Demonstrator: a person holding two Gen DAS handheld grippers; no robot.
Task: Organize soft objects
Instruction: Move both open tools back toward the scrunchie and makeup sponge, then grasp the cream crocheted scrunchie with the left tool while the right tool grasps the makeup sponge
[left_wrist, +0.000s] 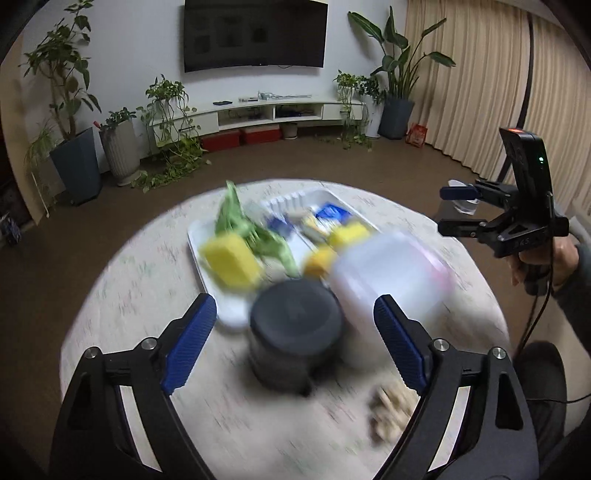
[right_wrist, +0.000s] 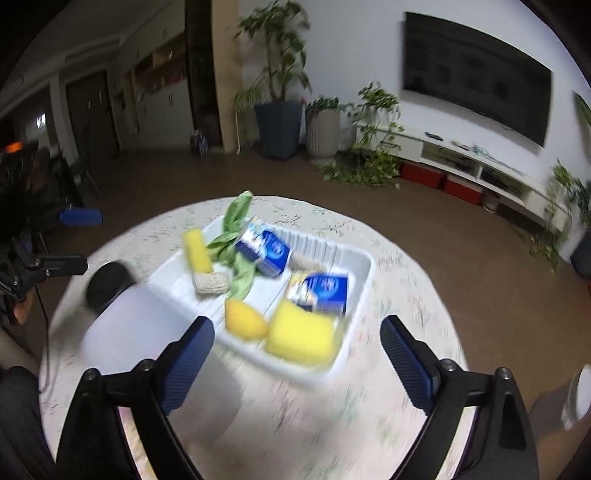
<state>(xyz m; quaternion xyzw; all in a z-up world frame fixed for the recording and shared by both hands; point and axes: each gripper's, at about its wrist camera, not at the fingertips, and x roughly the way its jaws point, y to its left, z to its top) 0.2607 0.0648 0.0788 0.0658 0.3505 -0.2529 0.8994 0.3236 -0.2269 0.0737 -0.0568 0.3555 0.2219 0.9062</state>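
Both claws, left claw (left_wrist: 295, 326) and right claw (right_wrist: 297, 352), spread wide, gripping nothing. Yellow sponge (right_wrist: 301, 334) lying in white tray (right_wrist: 364, 267) on tabletop (right_wrist: 402, 302). Likely light, squashy; best pinched across its flat sides.

2 yellow sponges (right_wrist: 301, 338), green cloth (right_wrist: 236, 236) and 2 blue packs (right_wrist: 266, 251) lie in the white tray (right_wrist: 360, 266).

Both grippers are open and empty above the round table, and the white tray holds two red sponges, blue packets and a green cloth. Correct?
Not quite: the sponges are yellow, not red, as the right wrist view shows. The rest stands: left gripper and right gripper are open and empty, and the white tray holds blue packets and a green cloth.
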